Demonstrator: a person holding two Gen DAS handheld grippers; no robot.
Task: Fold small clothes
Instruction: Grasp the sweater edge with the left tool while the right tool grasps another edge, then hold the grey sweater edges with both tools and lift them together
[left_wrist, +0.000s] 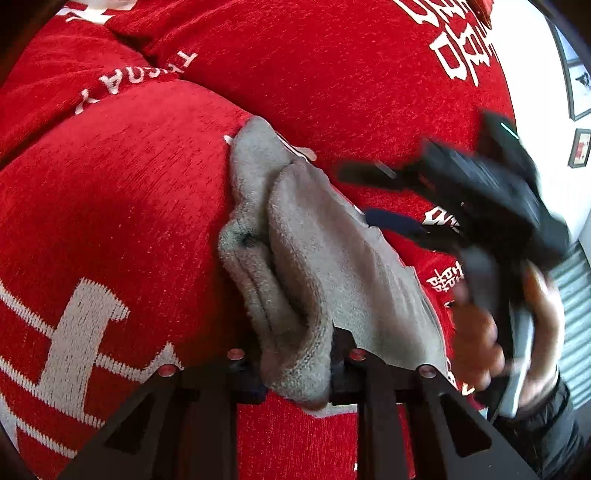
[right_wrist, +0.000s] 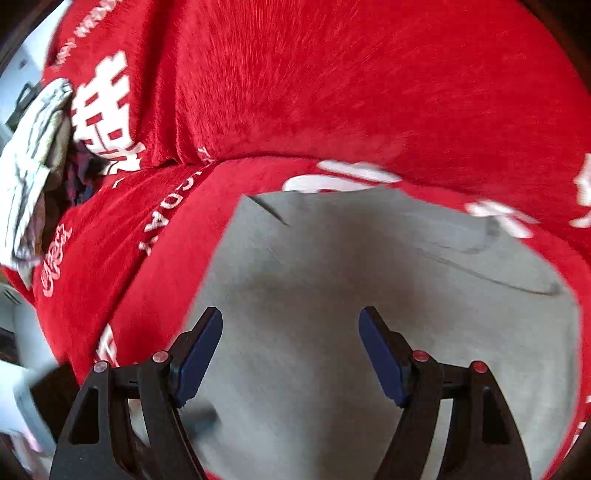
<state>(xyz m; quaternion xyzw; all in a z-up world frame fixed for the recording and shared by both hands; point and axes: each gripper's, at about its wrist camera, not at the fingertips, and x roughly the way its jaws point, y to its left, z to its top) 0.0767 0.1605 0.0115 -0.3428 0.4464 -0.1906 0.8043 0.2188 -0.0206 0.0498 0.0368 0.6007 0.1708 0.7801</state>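
Observation:
A small grey garment lies bunched and partly folded on a red cloth-covered surface. My left gripper is shut on the grey garment's near edge, the fabric bulging between the fingers. My right gripper shows blurred at the right of the left wrist view, beside the garment. In the right wrist view the right gripper is open and empty, hovering over the flat grey garment.
The red cover with white lettering has raised folds. A pile of other patterned clothes lies at the far left of the right wrist view. A white wall with framed pictures stands beyond the surface.

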